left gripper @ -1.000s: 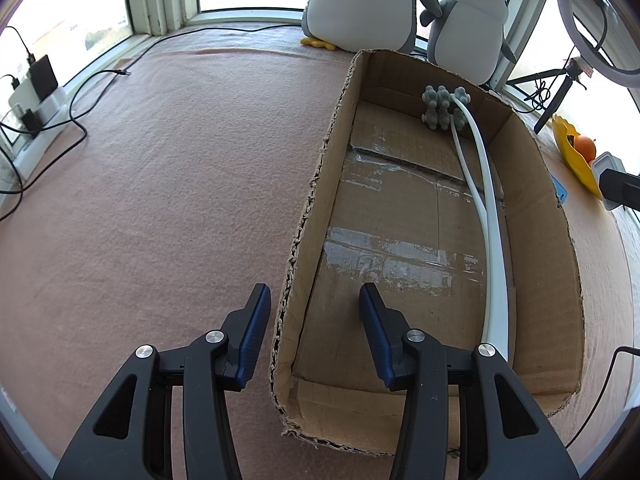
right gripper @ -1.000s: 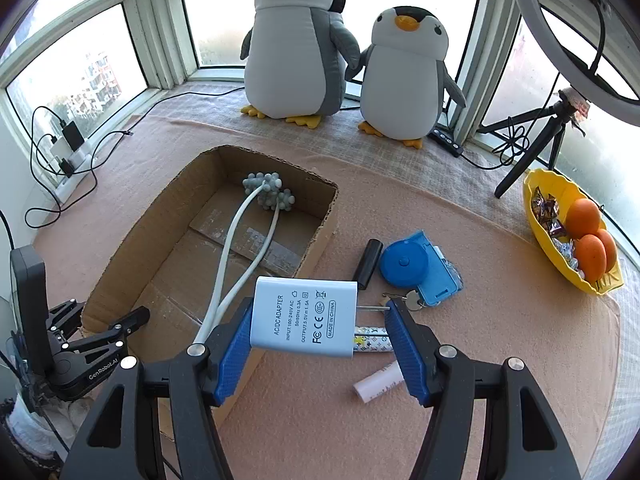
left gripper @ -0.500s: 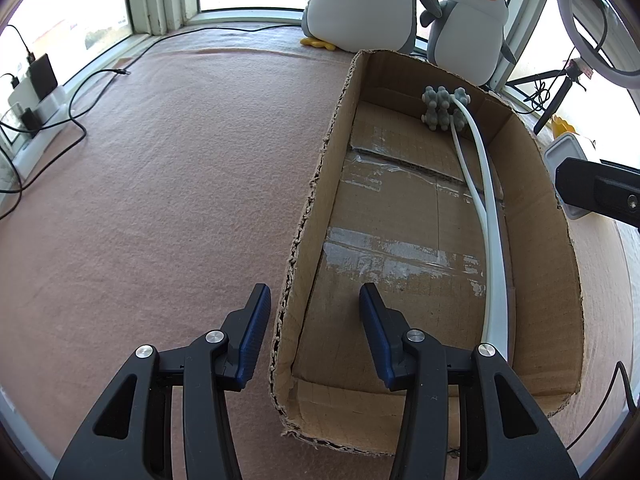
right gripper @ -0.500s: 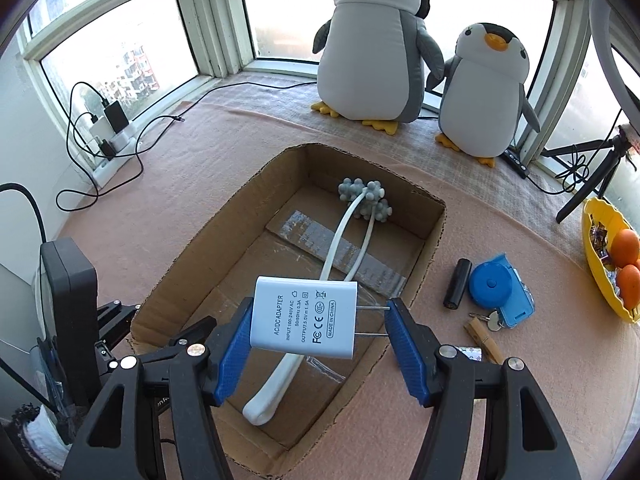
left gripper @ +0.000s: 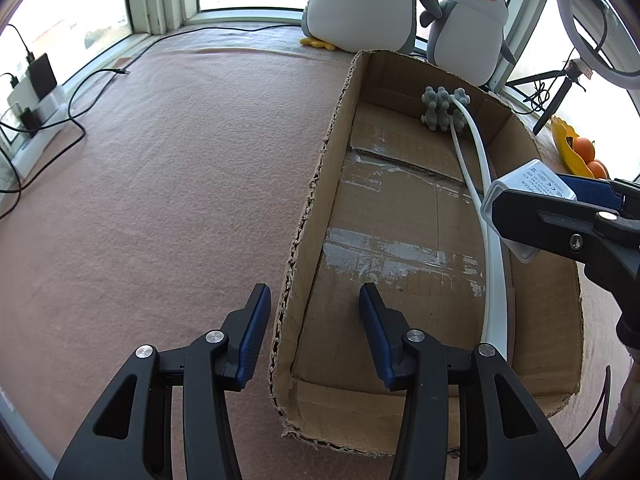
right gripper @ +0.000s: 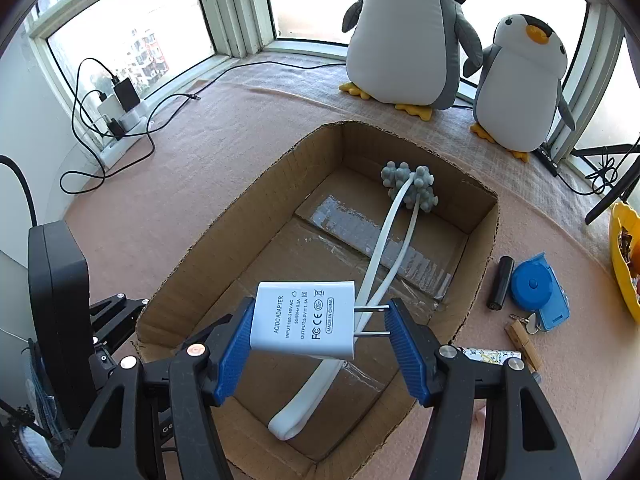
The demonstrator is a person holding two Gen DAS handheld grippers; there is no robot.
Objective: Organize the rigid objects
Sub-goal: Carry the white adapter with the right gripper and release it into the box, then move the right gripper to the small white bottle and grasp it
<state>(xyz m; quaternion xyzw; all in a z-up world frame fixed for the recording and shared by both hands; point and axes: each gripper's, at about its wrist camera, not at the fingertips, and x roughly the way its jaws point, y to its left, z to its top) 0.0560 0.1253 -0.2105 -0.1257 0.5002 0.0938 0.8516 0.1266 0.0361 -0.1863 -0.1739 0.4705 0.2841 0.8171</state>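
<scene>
My right hand-held gripper (right gripper: 320, 336) has the white AC/DC adapter (right gripper: 304, 320) clamped between its blue pads: left pad on the adapter's flat end, right pad against the tips of the two prongs. The adapter hangs in the air over the cardboard box (right gripper: 256, 184), above the near half of the box floor, printed label facing up. In the left wrist view the same adapter (left gripper: 528, 184) comes in from the right edge, over the box's right wall (left gripper: 560, 280).

My left hand-held gripper (left gripper: 314, 332) is spread wide w/ nothing in it. It straddles the box's left wall (left gripper: 308, 216): left pad outside over the pink desk (left gripper: 180, 168), right pad inside over the box floor. Can't tell if either pad touches the cardboard.

Inside the box lies a white looped massager (right gripper: 384, 248) w/ two grey knobbly heads (right gripper: 408, 184) up against the far wall; its closed loop end sits near the front wall, under the adapter.

Outside the box, on the desk to the right: a black cylinder (right gripper: 500, 282), a blue tape measure (right gripper: 534, 286), a wooden clothespin (right gripper: 520, 338) and what looks like a patterned tube (right gripper: 492, 355), partly hidden behind my right finger. A yellow bowl (right gripper: 624, 264) sits at the far right edge. Two plush penguins (right gripper: 404, 32) stand by the window beyond the box.
</scene>
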